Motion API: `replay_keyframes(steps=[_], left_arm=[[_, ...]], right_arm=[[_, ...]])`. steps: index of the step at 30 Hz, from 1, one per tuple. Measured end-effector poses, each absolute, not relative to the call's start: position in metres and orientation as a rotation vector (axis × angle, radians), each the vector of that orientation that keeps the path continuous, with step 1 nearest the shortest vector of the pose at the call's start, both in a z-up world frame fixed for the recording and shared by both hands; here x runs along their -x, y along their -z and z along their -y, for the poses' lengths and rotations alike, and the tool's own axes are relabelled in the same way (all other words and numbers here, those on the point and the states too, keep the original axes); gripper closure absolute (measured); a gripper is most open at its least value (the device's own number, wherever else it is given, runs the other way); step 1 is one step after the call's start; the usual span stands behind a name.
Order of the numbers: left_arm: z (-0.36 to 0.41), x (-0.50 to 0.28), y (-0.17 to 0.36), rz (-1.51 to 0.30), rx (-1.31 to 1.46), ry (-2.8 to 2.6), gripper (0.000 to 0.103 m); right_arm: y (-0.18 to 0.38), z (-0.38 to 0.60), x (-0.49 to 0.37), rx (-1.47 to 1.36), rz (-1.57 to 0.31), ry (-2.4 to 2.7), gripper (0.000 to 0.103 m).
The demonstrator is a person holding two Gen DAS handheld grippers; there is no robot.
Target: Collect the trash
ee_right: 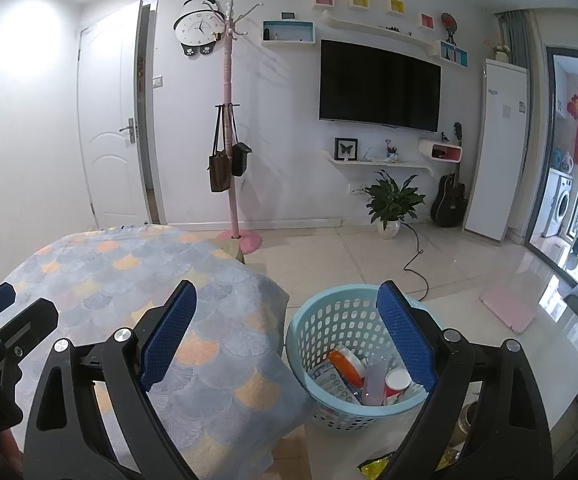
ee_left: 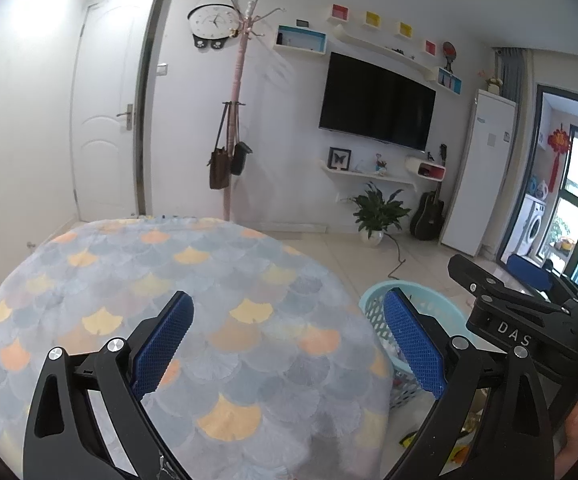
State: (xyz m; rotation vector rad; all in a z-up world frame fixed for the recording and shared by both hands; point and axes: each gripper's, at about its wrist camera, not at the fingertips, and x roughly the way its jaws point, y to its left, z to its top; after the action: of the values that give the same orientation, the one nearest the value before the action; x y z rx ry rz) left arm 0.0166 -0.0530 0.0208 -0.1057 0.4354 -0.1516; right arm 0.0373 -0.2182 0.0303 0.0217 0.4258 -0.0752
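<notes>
Two grippers hang over the near end of the table, and both stand wide apart with nothing between their blue pads. The left gripper (ee_left: 289, 344) hovers above the table's fan-patterned cloth (ee_left: 137, 280), while the right gripper (ee_right: 287, 336) is off the table's edge, its right-hand pad over the one light blue basket (ee_right: 329, 320) that sits on the floor just beside the table. Inside the basket I count about five pieces of trash: one orange-and-white packet (ee_right: 343, 362), one clear plastic bottle (ee_right: 375, 378) standing tilted, one red container with a white lid (ee_right: 397, 382), and what look like two blister sheets of pills (ee_right: 335, 384), though the heap is too jumbled to be sure. One yellow wrapper (ee_right: 377, 466) lies on the floor just in front of the basket. Beyond the basket, by the far wall, stand one potted plant (ee_right: 391, 204), one guitar (ee_right: 451, 192) and one pink coat stand (ee_right: 231, 140) with two bags hung on it
</notes>
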Motion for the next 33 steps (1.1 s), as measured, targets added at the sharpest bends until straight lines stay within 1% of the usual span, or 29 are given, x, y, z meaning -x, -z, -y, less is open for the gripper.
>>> replay_keyframes(steps=[33], left_arm=[[0.0543, -0.0178, -0.0221, -0.434, 0.097, 0.153, 0.01]], right_arm=[[-0.033, 0.2195, -0.035, -0.011, -0.427, 0.086, 0.015]])
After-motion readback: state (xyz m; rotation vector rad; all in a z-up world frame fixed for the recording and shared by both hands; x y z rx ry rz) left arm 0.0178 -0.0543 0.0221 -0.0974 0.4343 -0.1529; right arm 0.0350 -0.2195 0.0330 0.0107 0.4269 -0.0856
